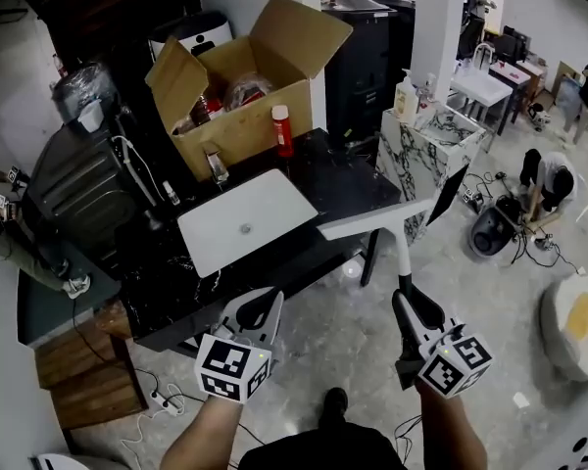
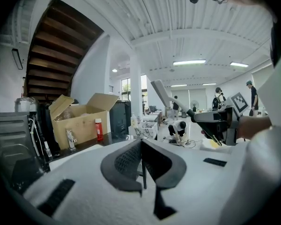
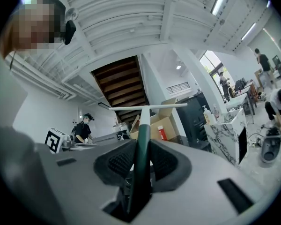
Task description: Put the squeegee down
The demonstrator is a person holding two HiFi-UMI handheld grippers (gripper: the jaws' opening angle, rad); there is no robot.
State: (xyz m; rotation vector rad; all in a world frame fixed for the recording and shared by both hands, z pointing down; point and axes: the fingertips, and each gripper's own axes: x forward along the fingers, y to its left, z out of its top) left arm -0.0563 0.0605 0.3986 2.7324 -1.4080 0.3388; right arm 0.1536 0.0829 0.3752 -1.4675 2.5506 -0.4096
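Right gripper (image 1: 408,304): your jaws are clamped on the squeegee (image 1: 377,219) at its dark handle; in the right gripper view the handle sits straight between the pads (image 3: 113,163).
Squeegee: the handle runs forward out of your right jaws, and the white blade lies crosswise at the far end, ahead of the gripper. It is in the air, not resting on anything.
Blade vs table: seen from the head view, the blade overlaps the near edge of the black table (image 1: 345,186), beyond your right gripper.
Left gripper (image 1: 265,302): pads pressed together at the tips, nothing between them. It is to the left of your right gripper and clear of the squeegee.
Ahead of left gripper: a white flat panel (image 1: 247,220) lies on the table.
Further out: an open cardboard box (image 1: 240,86) stands past the panel, with a red bottle (image 1: 282,130) just beside its right front corner.
Contact: I cannot tell whether the blade touches the table edge.
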